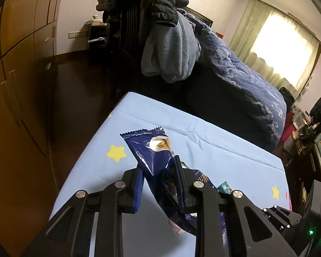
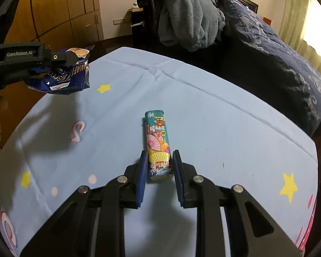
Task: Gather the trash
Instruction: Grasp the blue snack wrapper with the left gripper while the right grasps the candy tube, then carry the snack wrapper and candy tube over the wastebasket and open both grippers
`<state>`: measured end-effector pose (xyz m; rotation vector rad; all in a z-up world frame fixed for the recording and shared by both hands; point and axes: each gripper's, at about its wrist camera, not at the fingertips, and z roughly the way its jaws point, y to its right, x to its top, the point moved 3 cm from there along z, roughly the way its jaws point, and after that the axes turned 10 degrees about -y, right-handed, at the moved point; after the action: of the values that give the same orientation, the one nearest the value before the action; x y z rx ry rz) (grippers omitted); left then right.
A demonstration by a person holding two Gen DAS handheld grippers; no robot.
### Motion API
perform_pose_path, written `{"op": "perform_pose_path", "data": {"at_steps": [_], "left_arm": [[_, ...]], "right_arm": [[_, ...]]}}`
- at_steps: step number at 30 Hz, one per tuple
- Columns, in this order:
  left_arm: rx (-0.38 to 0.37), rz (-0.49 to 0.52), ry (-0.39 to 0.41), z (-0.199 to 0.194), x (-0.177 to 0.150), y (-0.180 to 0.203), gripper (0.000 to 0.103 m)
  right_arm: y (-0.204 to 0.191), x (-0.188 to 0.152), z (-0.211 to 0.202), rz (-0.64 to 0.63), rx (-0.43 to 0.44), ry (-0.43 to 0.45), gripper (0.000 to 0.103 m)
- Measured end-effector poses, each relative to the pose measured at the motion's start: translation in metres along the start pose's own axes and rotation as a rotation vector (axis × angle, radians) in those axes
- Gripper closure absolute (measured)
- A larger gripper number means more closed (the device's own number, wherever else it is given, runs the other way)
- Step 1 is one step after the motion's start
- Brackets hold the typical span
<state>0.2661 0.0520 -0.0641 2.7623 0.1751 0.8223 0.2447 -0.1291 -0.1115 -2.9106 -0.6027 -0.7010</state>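
- Left wrist view: left claw (image 1: pixel 158 167) is clamped on a dark blue wrapper (image 1: pixel 152 150), lifted clear of the table (image 1: pixel 224 150). Wrapper sticks out past the tips, torn end up front.
- Right wrist view confirms it: the same wrapper hangs from the left claw at the far left, above the table's edge, not touching the cloth.
- Right claw (image 2: pixel 158 162) straddles the near end of a teal printed carton (image 2: pixel 157 141), which lies flat mid-table, long axis pointing away from the camera.
- Left pad looks to be on the carton's side. Right pad is at most barely touching; a thin sliver of gap may remain, can't tell for sure. Calling it closed on the carton, but not a confirmed firm grip.
- Carton is not yet lifted; it rests on the cloth.
- A bit of the carton also peeks out behind the left claw's right finger in the left wrist view.
- Progress, my read: one piece picked up, second being grasped. No bin or bag visible in either view, so nothing is deposited yet.
- Left to do: lift the carton, carry both pieces to wherever the trash goes.
- No other loose trash visible on the table; only printed stars and shapes on the cloth.
- Risk: grip sits near the carton's end, so it may tilt on lift.
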Motion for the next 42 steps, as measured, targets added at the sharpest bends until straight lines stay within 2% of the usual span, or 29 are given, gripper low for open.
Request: {"op": "perform_pose_path", "data": {"at_steps": [7,21,28,34,42], "left_arm": [[-0.020,0.023,-0.003,-0.013,-0.017,0.005,0.077],[-0.061,0.102,-0.017,-0.047,-0.070,0.035,0.076],[-0.077,0.137,-0.022,-0.059,-0.087,0.051,0.076],[-0.116,0.180,-0.030,-0.064,-0.099,0.073,0.075],[-0.147,0.225,-0.037,-0.065,-0.107,0.095,0.074]], "right_arm": [[0.002,-0.024,-0.027,0.050,0.021,0.025,0.079],[0.016,-0.095,-0.077,0.210,0.096,0.077,0.080],[0.030,-0.135,-0.116,0.308,0.149,0.148,0.082],[0.044,-0.153,-0.148,0.344,0.157,0.185,0.089],[0.055,-0.171,-0.177,0.368,0.159,0.219,0.090]]}}
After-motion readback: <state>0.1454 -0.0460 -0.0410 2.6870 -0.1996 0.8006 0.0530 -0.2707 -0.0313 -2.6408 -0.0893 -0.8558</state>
